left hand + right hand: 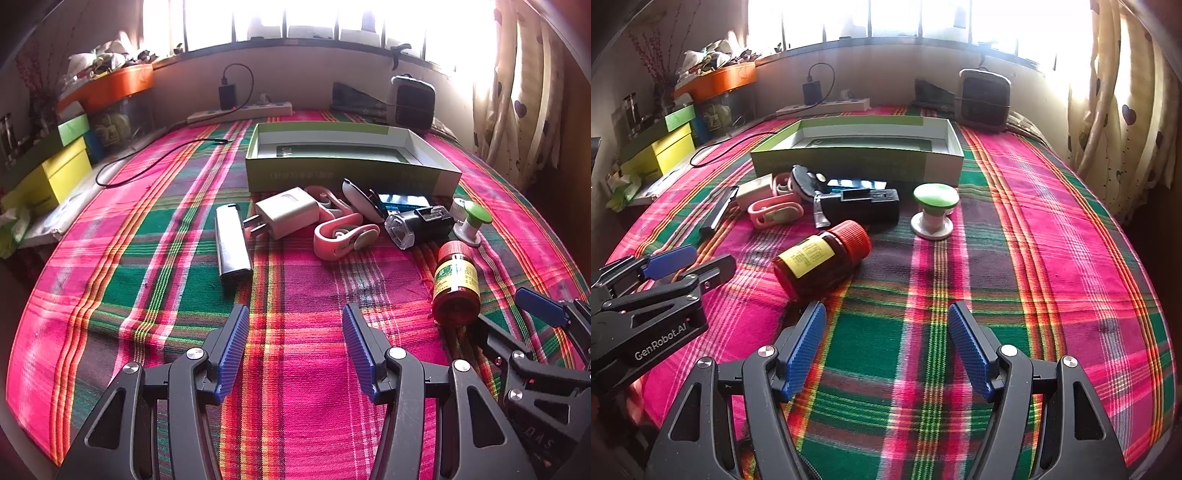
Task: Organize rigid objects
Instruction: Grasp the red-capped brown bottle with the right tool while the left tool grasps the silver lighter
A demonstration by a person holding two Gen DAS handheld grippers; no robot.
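An open green box (347,173) (857,158) stands at the far middle of the plaid cloth. In front of it lie a silver lighter (232,243), a white charger plug (286,212) (753,192), pink clips (345,234) (775,214), a black lamp (419,223) (860,206) and a green-topped knob (472,221) (934,210). A brown bottle with a red cap (456,282) (822,256) lies on its side. My left gripper (293,325) (692,262) is open over bare cloth, short of the lighter. My right gripper (886,321) (517,308) is open just right of the bottle.
A power strip (240,112) with a black adapter and cable lies at the back. A dark speaker-like device (413,99) (984,99) stands back right. Yellow and green boxes (55,173) and an orange tray (110,85) crowd the left edge. Curtains (1123,110) hang right.
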